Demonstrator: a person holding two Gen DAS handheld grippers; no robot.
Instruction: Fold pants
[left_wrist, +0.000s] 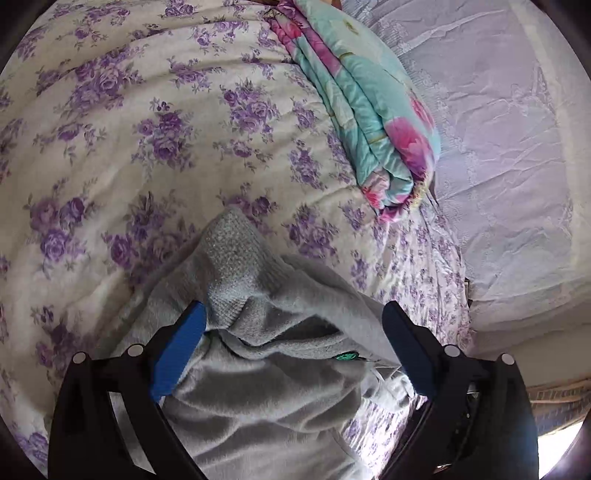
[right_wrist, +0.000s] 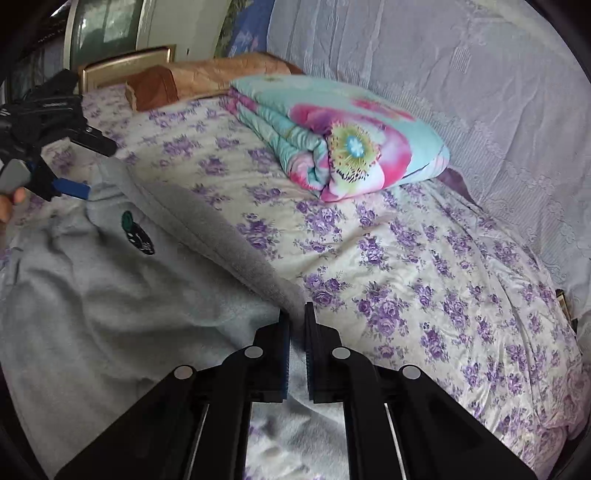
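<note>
Grey fleece pants (right_wrist: 110, 295) with a round green badge (right_wrist: 136, 232) lie spread on the floral bed sheet (right_wrist: 424, 277). My right gripper (right_wrist: 295, 310) is shut on the darker ribbed edge of the pants, and a strip of grey cloth shows between its jaws. At the far left of the right wrist view, my left gripper (right_wrist: 99, 170) reaches the other corner of that edge, a person's hand behind it. In the left wrist view the pants (left_wrist: 258, 387) bunch up between the left gripper's (left_wrist: 293, 308) wide-apart jaws, with the blue pad (left_wrist: 181, 350) against the cloth.
A folded teal and pink flowered quilt (right_wrist: 332, 147) lies further up the bed, beside a lace-covered wall (right_wrist: 443, 74). A brown pillow (right_wrist: 207, 77) lies at the head end. The same quilt (left_wrist: 369, 110) shows in the left wrist view, beyond the pants.
</note>
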